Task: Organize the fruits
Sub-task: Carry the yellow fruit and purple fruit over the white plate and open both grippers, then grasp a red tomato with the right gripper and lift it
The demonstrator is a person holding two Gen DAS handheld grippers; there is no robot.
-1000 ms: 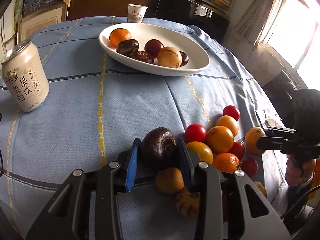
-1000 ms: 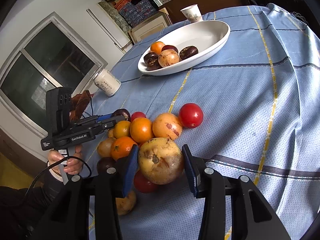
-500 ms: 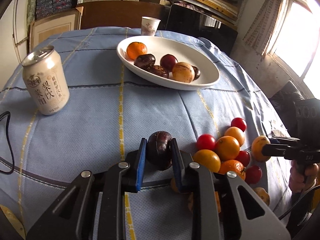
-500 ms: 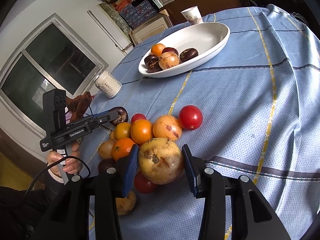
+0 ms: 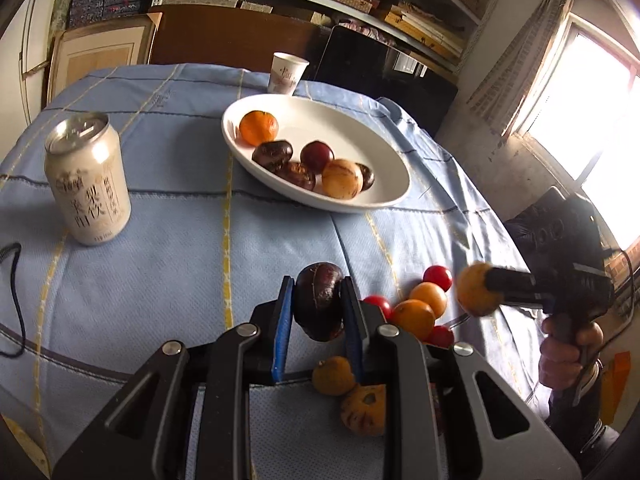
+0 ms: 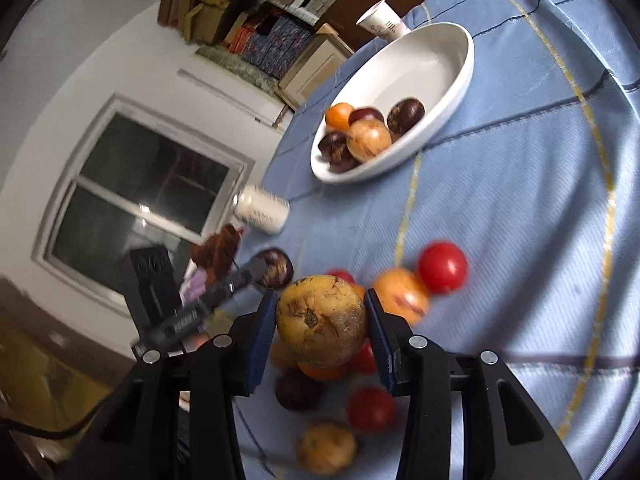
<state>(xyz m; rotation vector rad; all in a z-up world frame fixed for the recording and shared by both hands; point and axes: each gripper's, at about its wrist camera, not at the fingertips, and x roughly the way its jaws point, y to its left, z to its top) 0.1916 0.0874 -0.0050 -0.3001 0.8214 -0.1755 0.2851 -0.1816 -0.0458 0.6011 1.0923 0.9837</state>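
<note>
My left gripper [image 5: 316, 304] is shut on a dark purple fruit [image 5: 319, 300], held up off the blue tablecloth. My right gripper [image 6: 322, 326] is shut on a large yellow fruit [image 6: 323, 320], also lifted above the pile; the left wrist view shows that fruit [image 5: 476, 288] at the tip of the right tool. The pile of loose fruits [image 5: 416, 312] holds oranges, red tomatoes and yellow ones, partly hidden by my fingers. A white oval bowl [image 5: 380, 200] farther back holds an orange, dark fruits and a yellow one. The left gripper with the dark fruit [image 6: 276, 268] shows in the right wrist view.
A pale drink can [image 5: 88, 188] stands at the left of the table. A paper cup [image 5: 288, 74] sits behind the bowl. A black cable [image 5: 12, 300] lies at the left edge. A hand [image 5: 568, 348] grips the right tool by the table's right edge. Shelves and a window surround the table.
The left gripper closed on the dark fruit and lifted it off the cloth. The right gripper rolled and raised the yellow fruit above the pile.
</note>
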